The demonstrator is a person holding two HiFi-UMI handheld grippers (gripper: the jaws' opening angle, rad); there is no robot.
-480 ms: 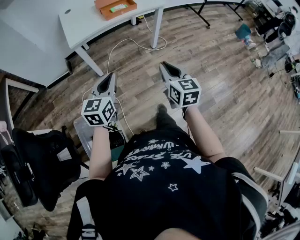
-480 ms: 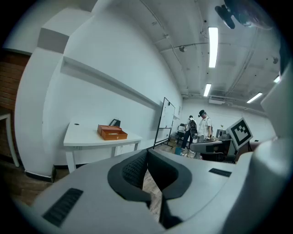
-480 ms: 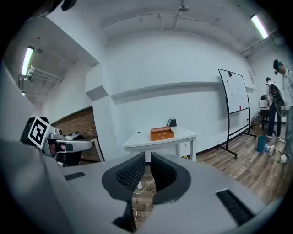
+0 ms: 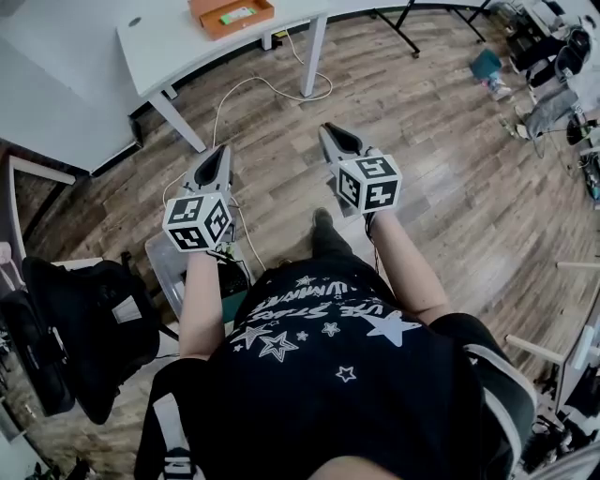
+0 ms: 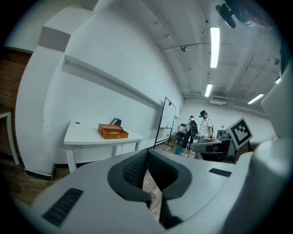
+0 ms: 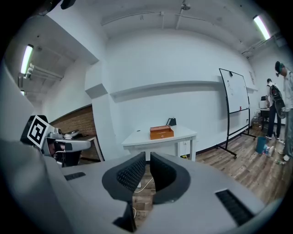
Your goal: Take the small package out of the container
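**Both tongs clenched and empty; box waiting across the floor**

From the head view I am seeing the person standing on the wood floor [image 4: 422,169], well apart from the white surface [image 4: 169,42] that is carrying the orange box [image 4: 230,14]. The small package [image 4: 236,15] is lying inside that box, showing as a green strip against the orange. It is too small for me to say more about it.

The left tongs [image 5: 146,157] are clenched, pads meeting, nothing between them. The right tongs [image 6: 147,157] are likewise drawn together to a thin slit and gripping nothing. The person is carrying both side by side in front of the body, noses pointing ahead toward the surface.

I am reading this as a carrying posture. The tongs are closed because there is nothing within reach to take, and they are aimed forward so that each gripper camera has the box in sight.

Judgement: no handling is under way yet, and the package is sitting untouched. The next move is calling for a walk up to the surface, then opening one pair of tongs above the box. A white cable [image 4: 253,89] is trailing over the floor between the person and the surface, and I am noting it as a trip risk.
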